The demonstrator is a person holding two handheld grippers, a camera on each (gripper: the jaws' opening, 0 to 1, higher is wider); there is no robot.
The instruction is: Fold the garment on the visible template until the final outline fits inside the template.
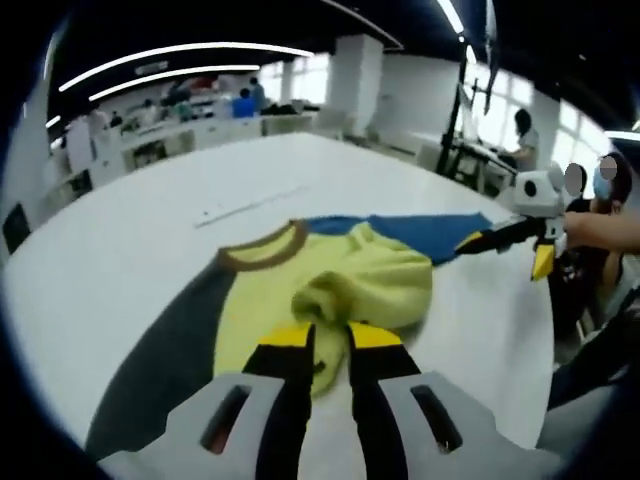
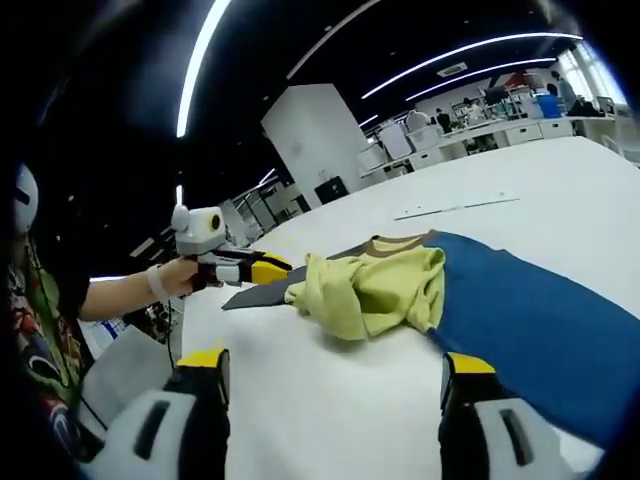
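Note:
A sweatshirt lies on the white table: yellow body, grey sleeve, blue sleeve and brown collar. My left gripper is shut on a bunched fold of the yellow cloth, lifted into a lump. From the right gripper view, that left gripper holds the yellow lump at its left edge, with the blue part spread to the right. My right gripper stands open, jaws wide apart above bare table. It also appears as the right gripper at the blue sleeve's end.
A thin pale strip lies on the table beyond the collar. Desks and several people stand far back. A person stands at the table's right edge. A person's hand holds the left gripper.

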